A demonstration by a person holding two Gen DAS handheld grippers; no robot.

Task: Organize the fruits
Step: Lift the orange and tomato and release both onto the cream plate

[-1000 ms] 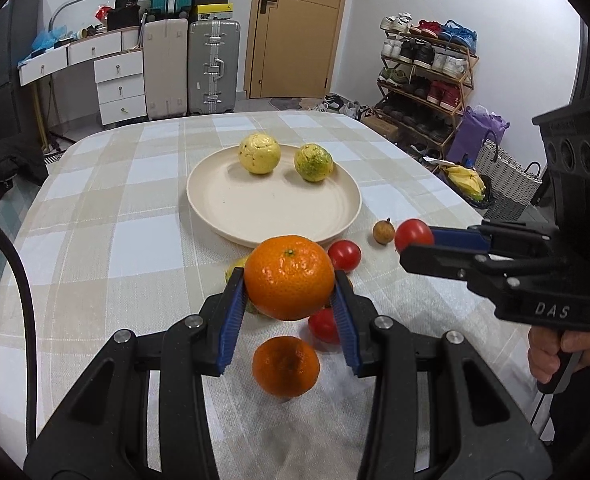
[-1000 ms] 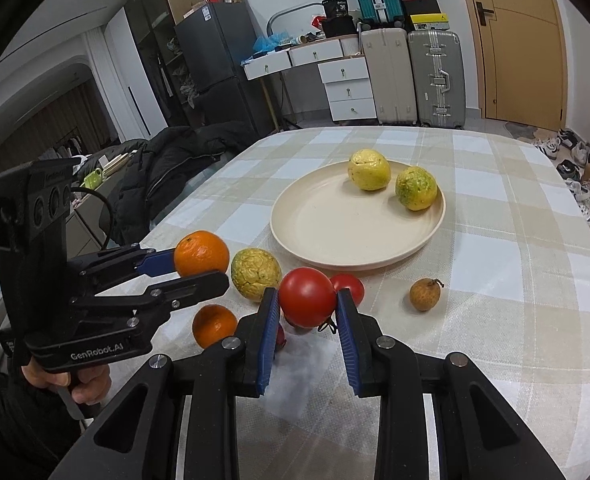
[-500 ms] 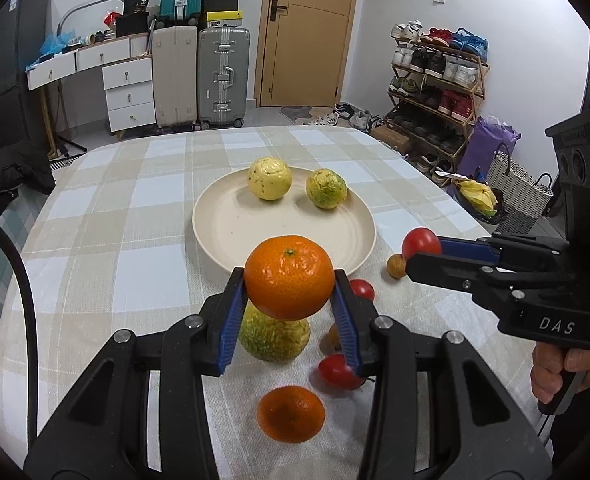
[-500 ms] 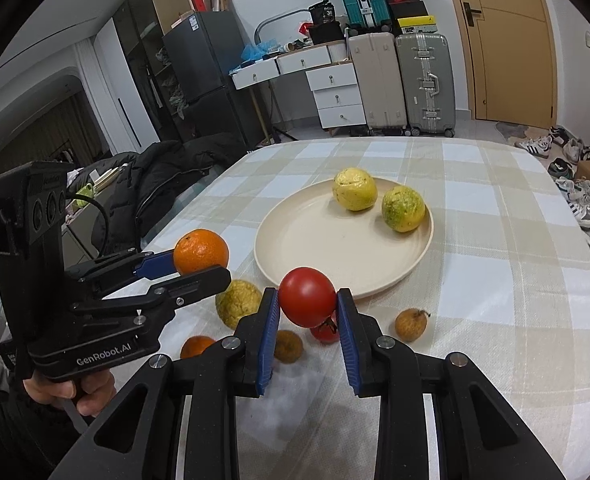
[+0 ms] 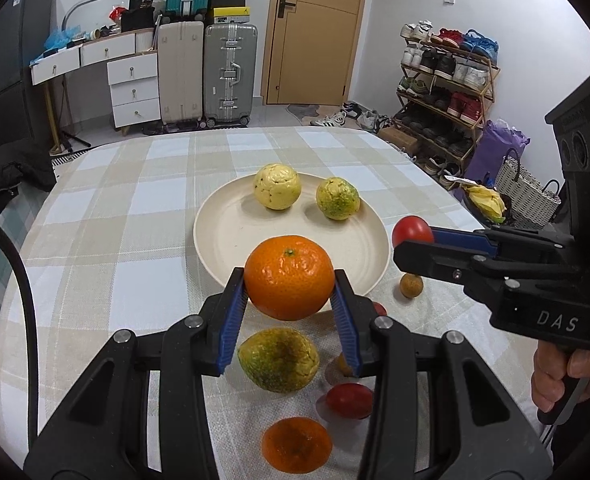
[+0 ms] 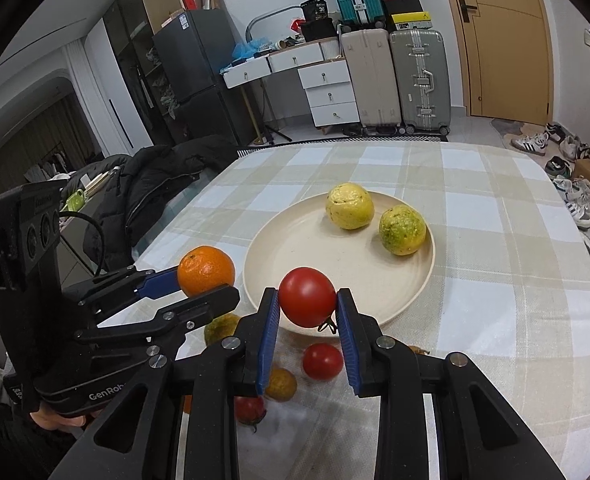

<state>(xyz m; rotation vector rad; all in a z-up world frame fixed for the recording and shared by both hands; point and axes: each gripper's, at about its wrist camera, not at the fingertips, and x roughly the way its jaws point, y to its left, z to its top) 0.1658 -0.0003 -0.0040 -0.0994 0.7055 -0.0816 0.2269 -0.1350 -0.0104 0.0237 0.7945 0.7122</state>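
Left wrist view: left claw point(image 5: 290, 304) grips an orange point(image 5: 289, 277) near the plate point(image 5: 215, 236); right claw point(image 6: 306, 320) grips a tomato point(image 6: 307, 296) by its rim.

Black plastic left gripper point(image 5: 291, 300) marked "GenRobot.AI", matching right gripper point(image 6: 307, 308) marked "DAS", ribbed blue pads point(image 5: 231, 320), silver screws, black cable.

My left wrist camera looks down its own fingers, angled down across the checked table point(image 5: 95, 216) toward the door point(image 5: 315, 32), close above the plate point(image 5: 223, 236). My right wrist camera sits alongside, aimed the same way. Both share the plate point(image 6: 263, 256), suitcases and each other's gripper at frame edge.
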